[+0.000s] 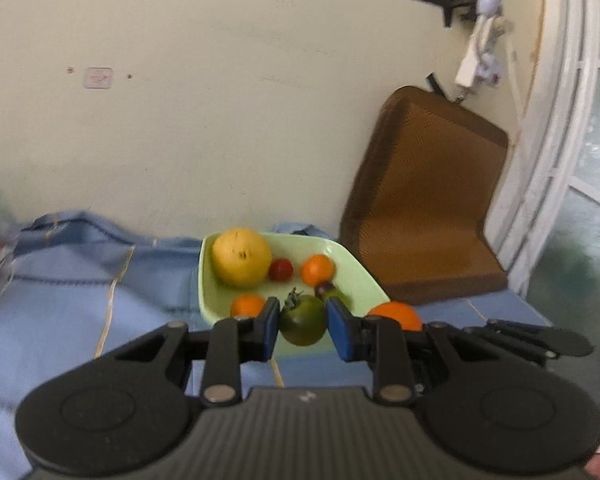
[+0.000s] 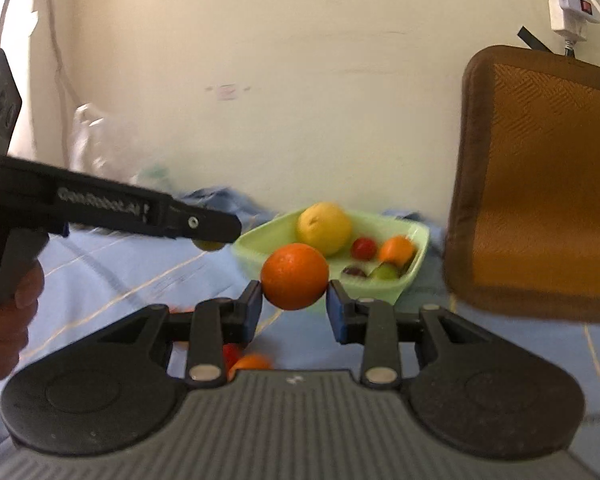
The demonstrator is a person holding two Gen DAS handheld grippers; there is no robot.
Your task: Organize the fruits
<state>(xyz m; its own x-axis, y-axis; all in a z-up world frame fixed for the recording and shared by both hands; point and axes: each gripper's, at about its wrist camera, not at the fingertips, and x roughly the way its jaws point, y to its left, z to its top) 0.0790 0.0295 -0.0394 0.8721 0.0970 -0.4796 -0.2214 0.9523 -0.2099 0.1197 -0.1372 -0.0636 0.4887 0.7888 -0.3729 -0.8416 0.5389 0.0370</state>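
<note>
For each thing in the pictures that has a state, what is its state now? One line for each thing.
left hand-held gripper: shut on the green tomato.
green tomato: held between the pads, off the cloth.
right hand-held gripper: shut on the big orange.
big orange: held between the pads, in front of the bowl.
green bowl: upright on the blue cloth, holding several fruits.
yellow fruit: lying in the bowl.

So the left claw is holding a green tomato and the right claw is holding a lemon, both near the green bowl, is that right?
Not quite. The right claw is holding an orange, not a lemon, as the right wrist view shows. The large yellow fruit already sits in the green bowl. The left claw does hold the green tomato.
</note>
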